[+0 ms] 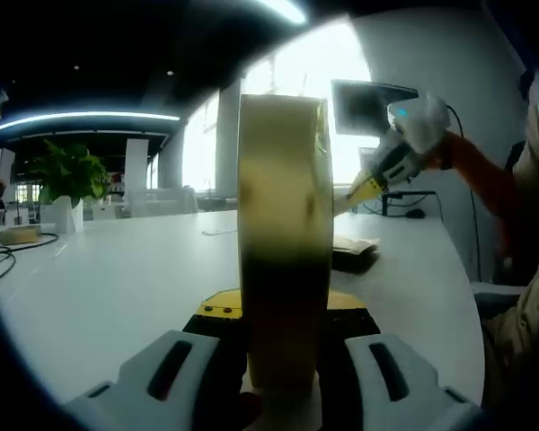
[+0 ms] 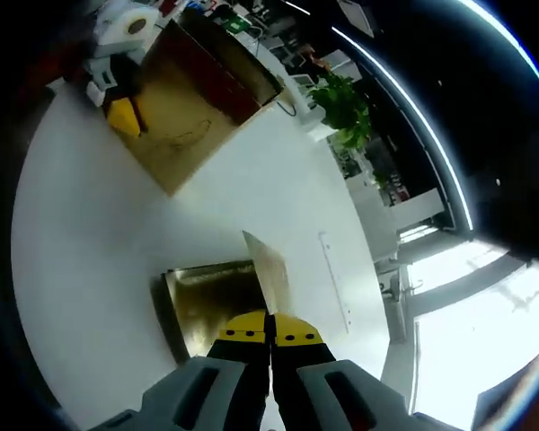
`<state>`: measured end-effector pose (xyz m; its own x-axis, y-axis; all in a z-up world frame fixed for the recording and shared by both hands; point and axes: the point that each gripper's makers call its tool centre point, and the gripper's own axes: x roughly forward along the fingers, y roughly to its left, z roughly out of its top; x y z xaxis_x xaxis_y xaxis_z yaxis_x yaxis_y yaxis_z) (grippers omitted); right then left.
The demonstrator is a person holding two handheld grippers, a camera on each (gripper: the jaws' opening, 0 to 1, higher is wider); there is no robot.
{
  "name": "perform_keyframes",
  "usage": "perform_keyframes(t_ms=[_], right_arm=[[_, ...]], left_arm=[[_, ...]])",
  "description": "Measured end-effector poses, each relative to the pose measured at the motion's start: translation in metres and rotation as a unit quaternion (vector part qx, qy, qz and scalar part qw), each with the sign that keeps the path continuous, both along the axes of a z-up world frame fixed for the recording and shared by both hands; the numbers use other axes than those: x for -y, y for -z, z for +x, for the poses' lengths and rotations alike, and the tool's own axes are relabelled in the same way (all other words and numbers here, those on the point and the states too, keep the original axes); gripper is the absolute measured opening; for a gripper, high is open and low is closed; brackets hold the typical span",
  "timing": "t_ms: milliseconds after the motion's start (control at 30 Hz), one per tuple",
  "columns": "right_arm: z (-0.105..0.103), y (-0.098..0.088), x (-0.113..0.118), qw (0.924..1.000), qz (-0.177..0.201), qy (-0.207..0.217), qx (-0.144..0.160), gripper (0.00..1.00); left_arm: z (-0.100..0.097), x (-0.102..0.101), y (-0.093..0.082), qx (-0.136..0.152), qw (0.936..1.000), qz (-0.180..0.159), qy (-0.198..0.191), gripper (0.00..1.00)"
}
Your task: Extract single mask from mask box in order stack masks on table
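The left tongs [image 1: 283,359] clamp the mask box [image 1: 285,233] edge-on, lifted off the worktop [image 1: 108,278]; the right tongs [image 2: 269,337] pinch one packaged mask [image 2: 268,265] above the stack [image 2: 202,301]; released askew, it may slide off, or the tilted box may spill.

Left gripper [image 1: 283,359] — pale grey moulded finger housings, each with a dark oval slot, and yellow-and-black jaw tips. Right gripper [image 2: 269,337] matches — yellow tips carry small dark screws. Person's sleeve [image 1: 481,175] is orange.
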<state>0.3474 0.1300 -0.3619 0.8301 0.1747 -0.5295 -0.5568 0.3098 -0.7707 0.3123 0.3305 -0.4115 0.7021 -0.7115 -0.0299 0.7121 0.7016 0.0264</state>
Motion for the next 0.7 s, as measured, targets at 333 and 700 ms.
perform_keyframes(t_ms=[333,700], right_arm=[[-0.01,0.02,0.001,0.9995,0.031,0.005,-0.002,0.0],[-0.021,0.038,0.004,0.9992,0.039,-0.013,-0.002,0.0]], left_arm=[[0.0,-0.001,0.0,0.0,1.0,0.0,0.0,0.2],[0.0,0.0,0.0,0.0,1.0,0.001,-0.001,0.2]])
